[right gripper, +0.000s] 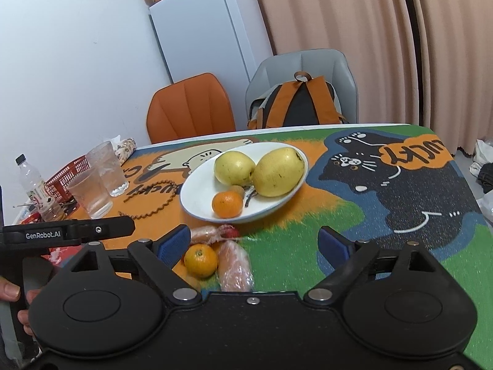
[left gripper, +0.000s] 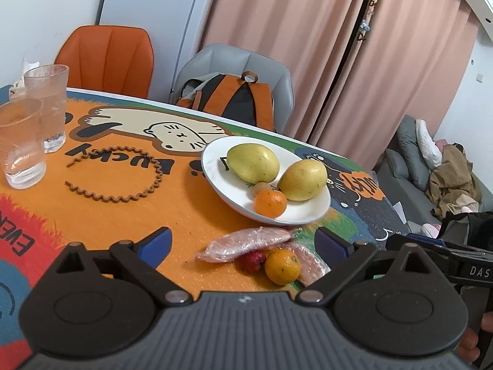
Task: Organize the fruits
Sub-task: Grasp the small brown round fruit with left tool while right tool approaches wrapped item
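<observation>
Hovering wide apart with nothing between its fingers, the left gripper (left gripper: 243, 243) frames a loose orange (left gripper: 282, 266) just short of the white plate (left gripper: 295, 212); the right gripper (right gripper: 254, 243) is equally spread. Two yellow mangoes (left gripper: 253, 162) and another orange (left gripper: 270, 203) sit on that plate.

Your left hand-held gripper (left gripper: 243, 245): matte black linkage arms, silver pivot pins, round black side discs, ribbed grey housing, blue pads (left gripper: 160, 243) on its fingers. Your right hand-held gripper (right gripper: 254, 245): same black build, blue pads (right gripper: 174, 243). White "GenRobot.AI" lettering on the black bar at its left. Bare fingertips (right gripper: 12, 291) show beside it.
</observation>
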`<state>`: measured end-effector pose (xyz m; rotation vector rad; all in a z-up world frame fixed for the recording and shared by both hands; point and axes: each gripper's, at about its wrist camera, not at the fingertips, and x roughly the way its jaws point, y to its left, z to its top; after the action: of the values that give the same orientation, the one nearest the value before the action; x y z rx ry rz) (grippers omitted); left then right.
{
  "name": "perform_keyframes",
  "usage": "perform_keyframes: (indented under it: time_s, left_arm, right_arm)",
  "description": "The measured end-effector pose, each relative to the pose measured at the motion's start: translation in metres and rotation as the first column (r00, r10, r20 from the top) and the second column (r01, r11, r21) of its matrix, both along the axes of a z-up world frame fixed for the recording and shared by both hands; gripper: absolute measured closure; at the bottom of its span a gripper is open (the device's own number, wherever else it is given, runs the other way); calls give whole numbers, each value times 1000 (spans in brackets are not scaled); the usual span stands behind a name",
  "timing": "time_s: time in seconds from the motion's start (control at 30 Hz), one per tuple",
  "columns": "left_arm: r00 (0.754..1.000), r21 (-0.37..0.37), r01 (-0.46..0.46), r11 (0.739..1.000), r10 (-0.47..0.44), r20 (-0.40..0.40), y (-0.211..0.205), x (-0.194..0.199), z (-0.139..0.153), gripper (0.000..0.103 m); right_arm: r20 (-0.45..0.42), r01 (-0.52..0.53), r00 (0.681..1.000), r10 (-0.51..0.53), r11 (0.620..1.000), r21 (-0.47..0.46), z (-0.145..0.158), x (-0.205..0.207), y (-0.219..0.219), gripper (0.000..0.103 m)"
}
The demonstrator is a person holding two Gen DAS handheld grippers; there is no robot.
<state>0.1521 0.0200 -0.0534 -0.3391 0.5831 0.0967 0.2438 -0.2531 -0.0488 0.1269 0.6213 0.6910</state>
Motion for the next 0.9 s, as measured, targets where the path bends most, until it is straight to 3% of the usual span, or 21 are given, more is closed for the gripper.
perform_keyframes:
  time_s: [0.3, 0.47, 0.63, 0.7, 0.83, 0.9]
  left_arm:
    - [1000, -12, 5, 1000, -5, -11, -3, -4, -13, 6]
    - [1000, -20, 21, 1000, -21, -13, -4, -7, -18, 8]
    - [999, -1, 45, 999, -45, -18, -9, -8, -23, 20]
    - [997, -16, 63, 998, -63, -36, -10, -4, -28, 34]
    - [995, -27, 89, 996, -90, -48, -18, 1, -35, 35]
    - [994, -29, 98, 995, -99, -53, -23, 4, -38, 41]
  right_arm:
    - [-1, -7, 1000, 7, 1000, -23, -9, -8, 0, 16]
    - [-22, -10, 1000, 9, 999, -31, -14, -9, 1, 27]
    - [-40, -38, 999, 36, 999, -35, -22, -11, 5, 40]
    - [-51, -47, 998, 46, 998, -29, -24, -11, 5, 41]
    - [-58, -60, 997, 58, 998, -32, -28, -10, 6, 52]
    - [-72, -67, 995, 64, 997, -31, -31, -9, 5, 57]
